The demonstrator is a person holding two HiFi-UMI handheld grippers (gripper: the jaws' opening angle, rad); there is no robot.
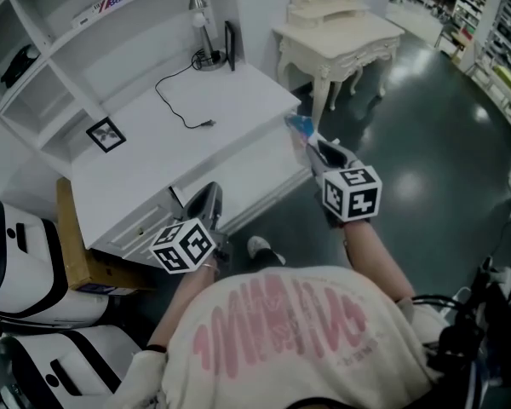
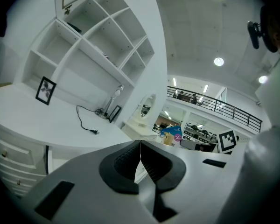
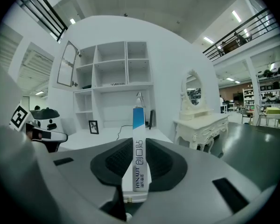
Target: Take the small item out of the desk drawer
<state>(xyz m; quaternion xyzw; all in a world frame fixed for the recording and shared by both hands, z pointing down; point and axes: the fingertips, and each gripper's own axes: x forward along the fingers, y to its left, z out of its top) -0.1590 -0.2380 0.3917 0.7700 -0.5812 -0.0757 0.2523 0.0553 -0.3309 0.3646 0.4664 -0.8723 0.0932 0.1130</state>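
**Item 1. Right gripper (image 3: 136, 144).** Clenched on the task's thing, a slim white-and-blue cardboard box (image 3: 138, 125) printed HYNAUT. The box stands upright between the black ribbed pads (image 3: 161, 160), its blue top projecting past the tips and its foot sunk toward the throat. In the head view the gripper (image 1: 317, 149) carries the box (image 1: 300, 129) at its front end, beyond the corner of the white flat-topped desk (image 1: 196, 135) and clear of it.

**Item 2. Left gripper (image 2: 140, 146).** Clamped shut with pad against pad and nothing between them. The desk lies ahead and to its left, with a run of white knobbed drawer fronts (image 2: 7, 155) below left. These look flush, though this is not certain.

**Item 3. Status.** Judged from the grip, the box is out of the drawer, and what remains is to carry it off or set it down.

**Item 4. Hazards.**
- The pads bear only on the narrow faces of a light carton, so a quick swing may pivot it or let it slide out forward.
- Harder squeezing may crush the thin card.
- The projecting top may knock the desk corner if the gripper dips toward it.
- A thin black power cable (image 1: 180, 109) lies loose on the desktop ahead and could snag.
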